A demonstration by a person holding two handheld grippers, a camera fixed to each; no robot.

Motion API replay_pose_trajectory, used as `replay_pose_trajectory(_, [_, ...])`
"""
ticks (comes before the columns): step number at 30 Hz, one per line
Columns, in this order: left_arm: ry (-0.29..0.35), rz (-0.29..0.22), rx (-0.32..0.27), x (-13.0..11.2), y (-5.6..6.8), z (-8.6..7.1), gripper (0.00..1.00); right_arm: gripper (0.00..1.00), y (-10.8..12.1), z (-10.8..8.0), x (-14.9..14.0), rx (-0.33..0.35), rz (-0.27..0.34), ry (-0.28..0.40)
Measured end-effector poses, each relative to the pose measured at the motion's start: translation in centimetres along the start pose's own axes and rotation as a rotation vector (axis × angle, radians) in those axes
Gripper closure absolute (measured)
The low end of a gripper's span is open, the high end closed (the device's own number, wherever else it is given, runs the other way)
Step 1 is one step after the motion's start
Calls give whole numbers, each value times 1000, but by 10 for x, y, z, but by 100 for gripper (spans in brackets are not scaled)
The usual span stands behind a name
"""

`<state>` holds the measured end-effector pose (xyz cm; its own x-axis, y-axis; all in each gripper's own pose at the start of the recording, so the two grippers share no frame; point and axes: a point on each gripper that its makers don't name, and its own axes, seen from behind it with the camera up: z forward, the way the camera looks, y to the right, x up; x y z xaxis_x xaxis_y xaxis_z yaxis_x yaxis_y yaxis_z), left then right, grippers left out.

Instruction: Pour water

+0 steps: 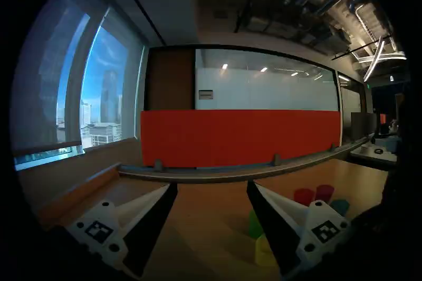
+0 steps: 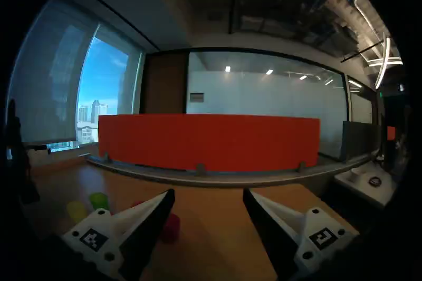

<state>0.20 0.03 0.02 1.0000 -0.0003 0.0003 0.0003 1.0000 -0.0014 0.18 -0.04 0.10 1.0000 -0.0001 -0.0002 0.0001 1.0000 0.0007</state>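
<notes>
Cups of coloured plastic stand on the wooden bench point(image 1: 211, 228). In the left gripper view a green cup point(image 1: 255, 224) and a yellow cup point(image 1: 265, 252) show just beside one finger of the left tool point(image 1: 211, 183). A red cup point(image 1: 304, 196), a magenta cup point(image 1: 324, 193) and a teal cup point(image 1: 340, 206) stand farther off. The left tool and the right tool point(image 2: 208, 191) both gape wide, holding nothing. A red divider panel point(image 1: 237, 138) stands along the bench's far edge.

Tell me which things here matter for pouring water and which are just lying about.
For the job: red cup, magenta cup, teal cup, green cup, yellow cup, left tool, right tool.
Just there: orange divider, window, side desk.
</notes>
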Motion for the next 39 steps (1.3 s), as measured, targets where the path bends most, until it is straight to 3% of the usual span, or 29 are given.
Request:
replay_pose_trajectory(11, [-40,-17,-44,33,2,12,2,1,-12,21,44,52,6,-11])
replay_pose_trajectory(18, [-69,-20,-85,37,5,17,2,1,-24,31,51,95,42,-22])
replay_pose_trajectory(27, [-77,-8,-190,39,24,16,2,1,-29,29,48,144,17,-39])
replay_pose_trajectory(33, [-88,-21,-305,42,47,14,2,1,-47,25,47,244,7,-47])
replay_pose_trajectory(39, [-89,-46,-420,47,67,8,2,1,-75,14,48,387,-5,-46])
